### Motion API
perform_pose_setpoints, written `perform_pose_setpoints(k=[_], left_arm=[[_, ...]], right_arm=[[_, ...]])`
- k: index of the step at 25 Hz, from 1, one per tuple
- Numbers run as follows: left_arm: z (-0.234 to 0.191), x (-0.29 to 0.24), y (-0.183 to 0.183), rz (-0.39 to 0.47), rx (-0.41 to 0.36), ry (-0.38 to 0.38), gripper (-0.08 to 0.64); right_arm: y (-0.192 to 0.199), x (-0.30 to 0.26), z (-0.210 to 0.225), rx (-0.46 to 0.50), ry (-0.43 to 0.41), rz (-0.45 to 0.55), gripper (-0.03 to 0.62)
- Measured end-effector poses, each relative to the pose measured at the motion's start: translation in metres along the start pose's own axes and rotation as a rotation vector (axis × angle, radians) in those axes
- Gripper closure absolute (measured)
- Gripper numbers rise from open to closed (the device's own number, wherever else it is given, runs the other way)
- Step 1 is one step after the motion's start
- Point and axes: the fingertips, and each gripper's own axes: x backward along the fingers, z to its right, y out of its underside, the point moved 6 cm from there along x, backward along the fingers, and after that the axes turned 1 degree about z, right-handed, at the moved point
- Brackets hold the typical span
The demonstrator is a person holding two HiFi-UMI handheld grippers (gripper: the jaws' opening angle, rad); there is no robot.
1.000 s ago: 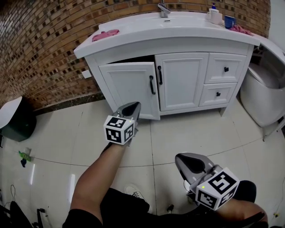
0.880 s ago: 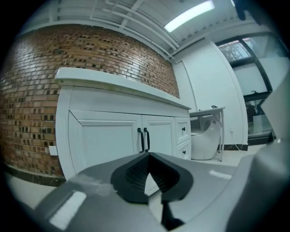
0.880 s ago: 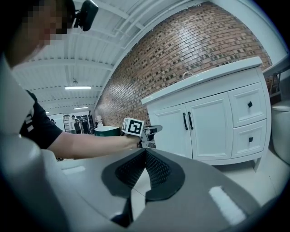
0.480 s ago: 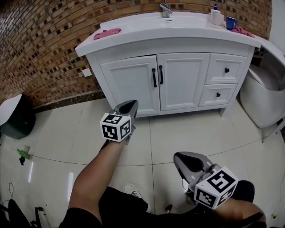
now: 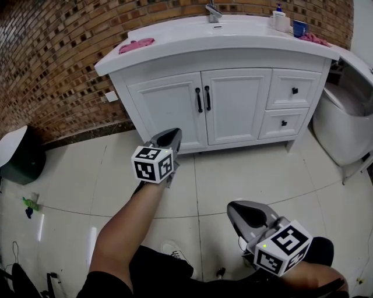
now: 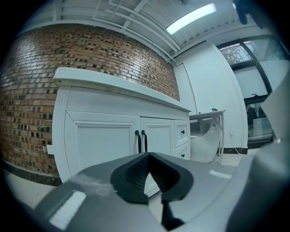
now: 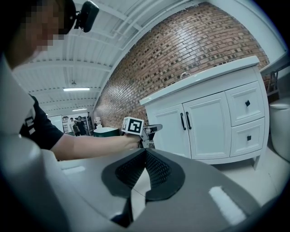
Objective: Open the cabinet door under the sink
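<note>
A brick wall (image 5: 52, 52) runs behind everything, and pale glossy floor (image 5: 262, 169) tiles spread out in front of it. Against the wall stands the white cabinet (image 5: 233, 58), topped by a white bench (image 5: 175, 41) with the sink (image 5: 233, 26) set into it. A white rounded fixture (image 5: 344, 128) sits just beside the cabinet on the right, and a dark bin (image 5: 23, 157) stands well apart on the left. Under the sink the two doors, left door (image 5: 166, 110) and right door (image 5: 239, 105), both sit closed and flush with the frame, their black handles (image 5: 199, 100) side by side at the middle seam. Two small drawers (image 5: 294, 89) stack to the right of them. The left gripper (image 5: 173, 135) hangs over the floor in front of the left door, pointing at it but apart from it; its jaws are clenched together with nothing between them. The right gripper (image 5: 233, 209) hangs lower and nearer the person, well apart from the cabinet, its jaws likewise clenched on nothing. On the bench lie a pink cloth (image 5: 137, 45) at the left end, a tap (image 5: 214, 11) behind the sink, and a white bottle (image 5: 281, 20) and a blue cup (image 5: 299, 28) near the right end.
</note>
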Motion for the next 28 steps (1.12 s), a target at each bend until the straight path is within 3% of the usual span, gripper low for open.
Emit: perform_pose_setpoints(k=[10, 22, 28], left_arm=[[0.000, -0.059, -0.004, -0.024, 0.033, -0.016, 0.555], [-0.019, -0.139, -0.014, -0.011, 0.015, -0.072, 0.460], [-0.036, -0.165, -0.012, -0.014, 0.028, -0.088, 0.451]], right_arm=[[-0.004, 0.009, 0.009, -0.033, 0.013, 0.015, 0.584], [-0.007, 0.015, 0.038, -0.089, 0.051, 0.019, 0.584], [-0.012, 0.013, 0.046, -0.088, 0.041, 0.036, 0.584]])
